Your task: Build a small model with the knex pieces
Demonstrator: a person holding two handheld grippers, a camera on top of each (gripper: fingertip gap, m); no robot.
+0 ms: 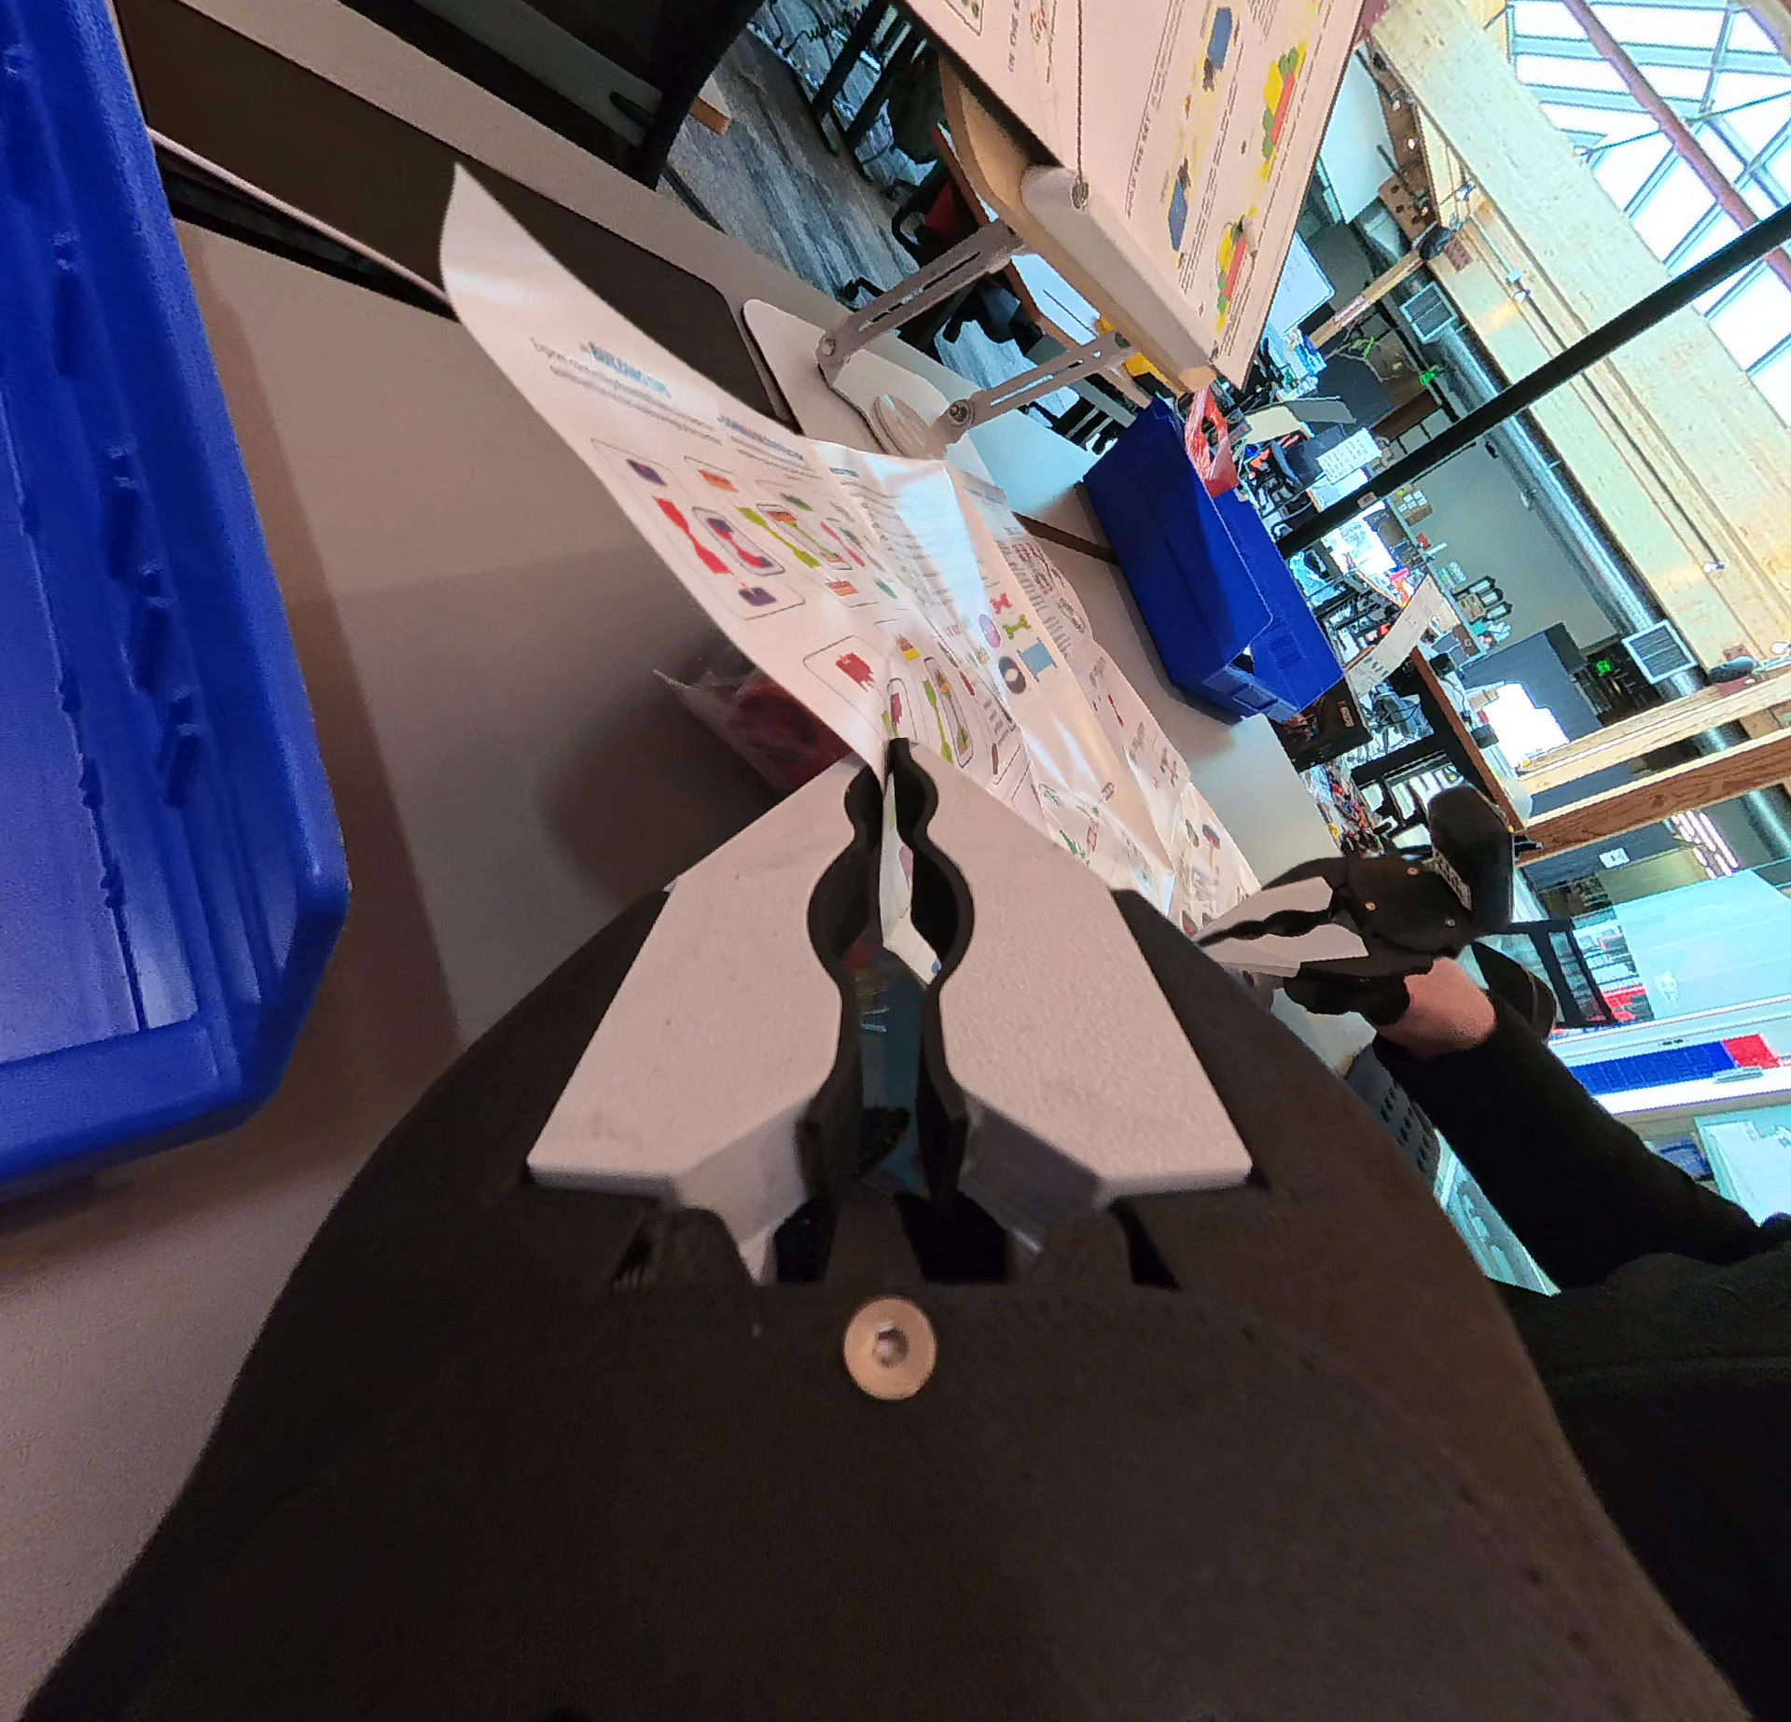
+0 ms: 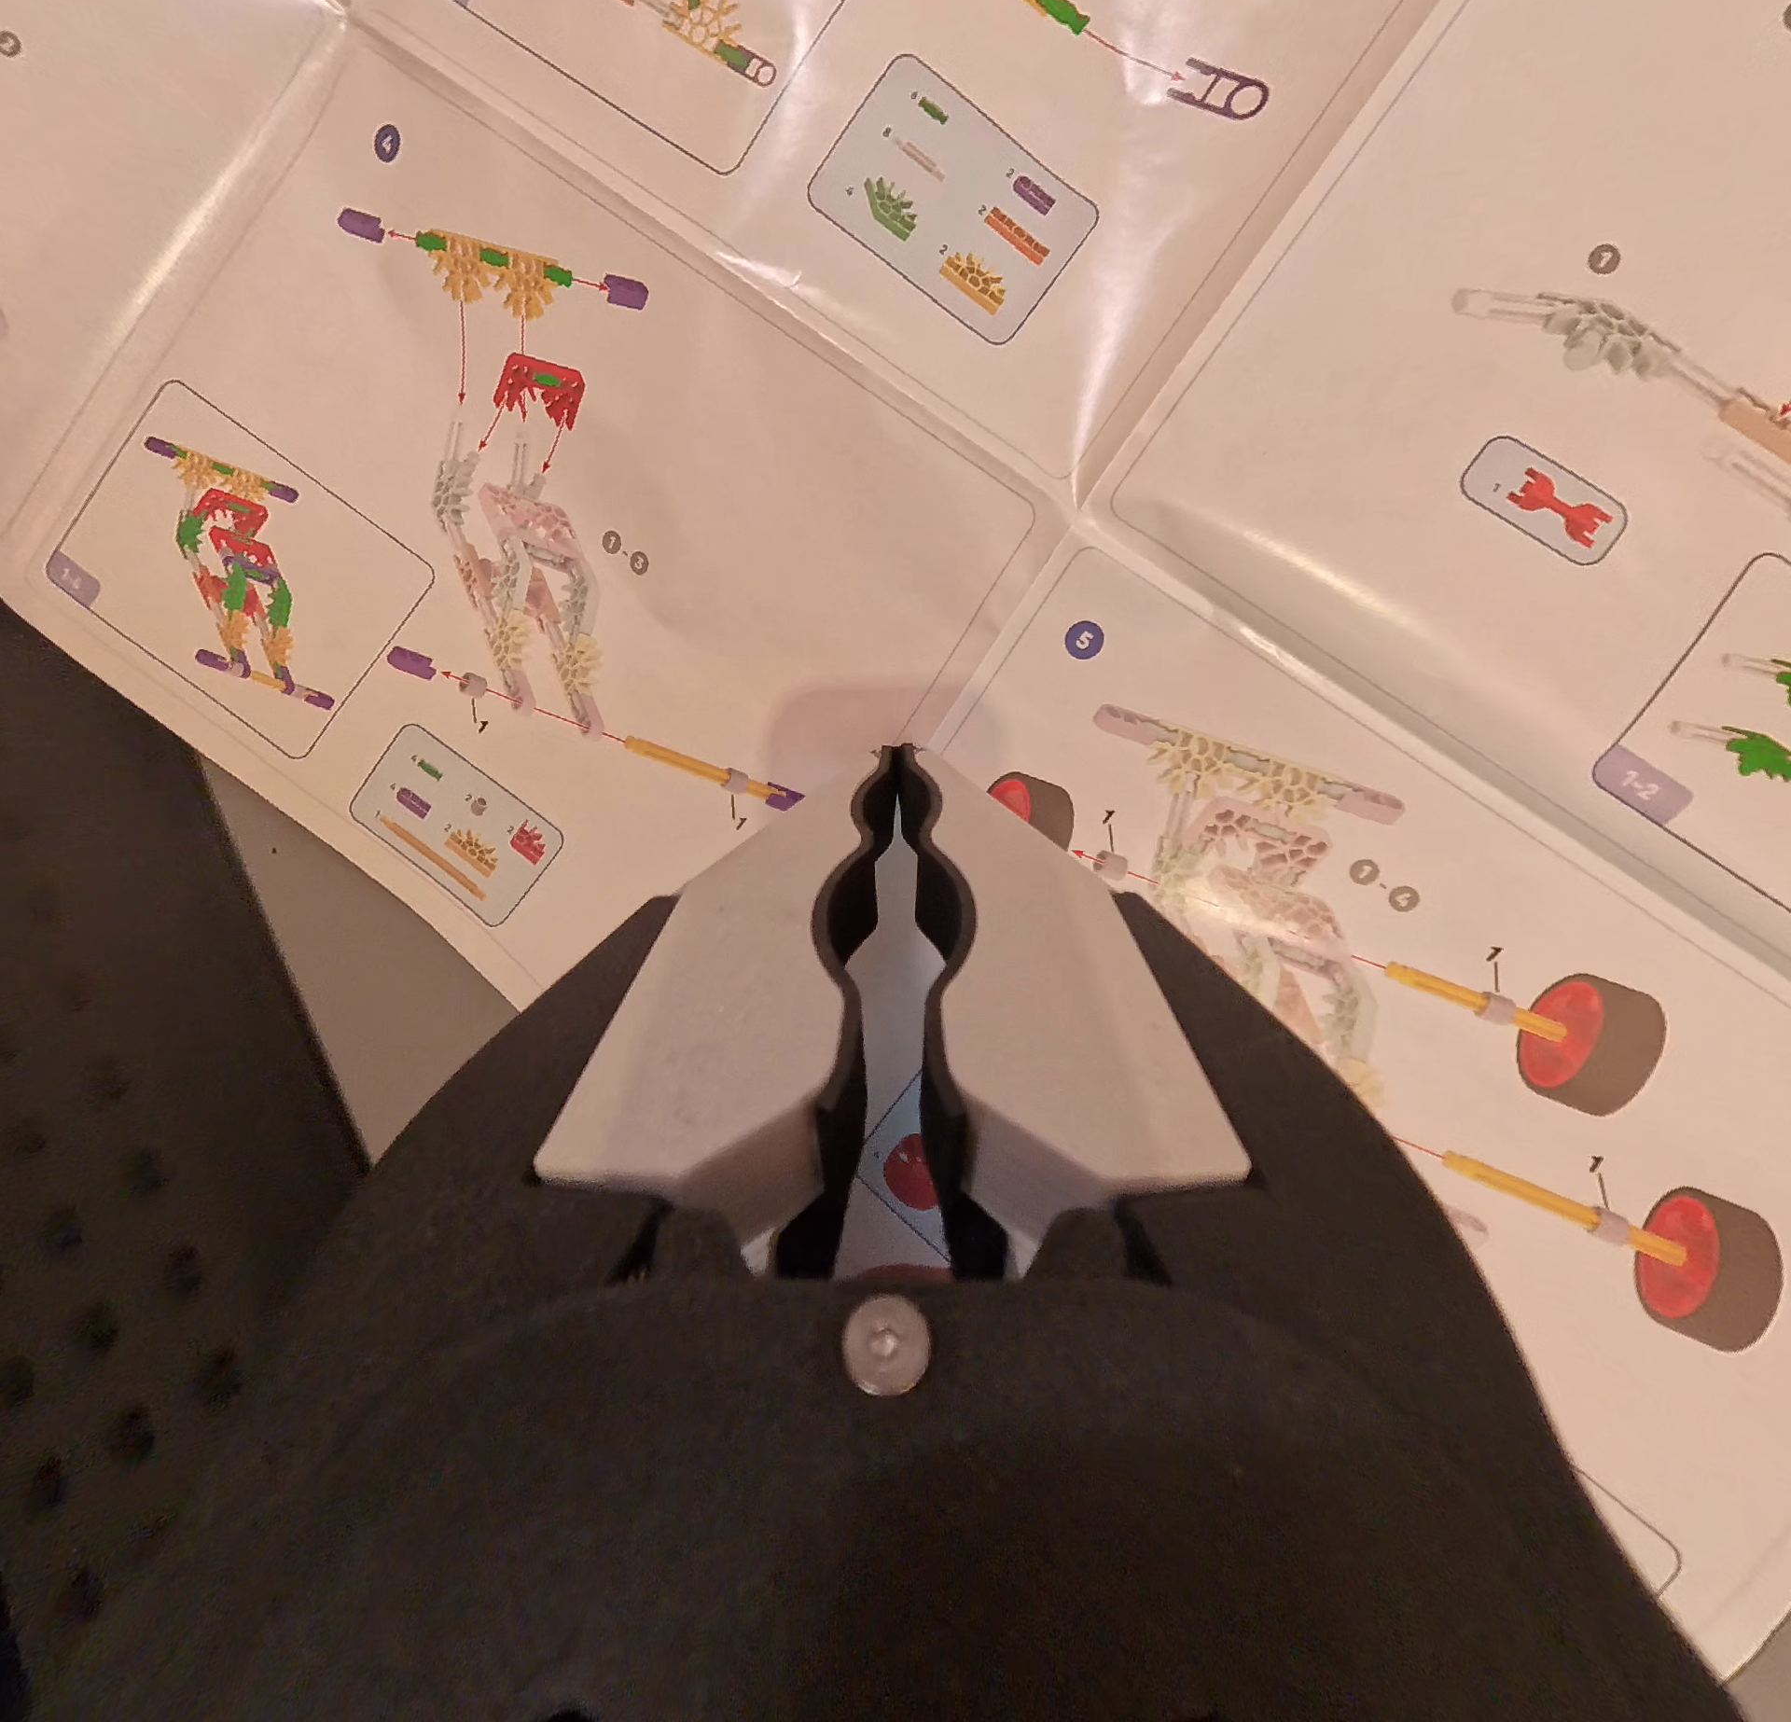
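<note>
Now the left gripper point(image 1: 896, 755) is closed on the edge of the sheet point(image 1: 775, 551), which spreads toward the upper middle of the frame. At lower centre, the right gripper point(image 2: 896, 755) pinches the same sheet point(image 2: 775, 512). A blue bin point(image 1: 145, 706) stands at the left.

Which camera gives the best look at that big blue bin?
The left wrist view: the blue bin fills its left side, standing on the table beside the folded instruction sheet. The right wrist view shows none of it, only the sheet.
</note>
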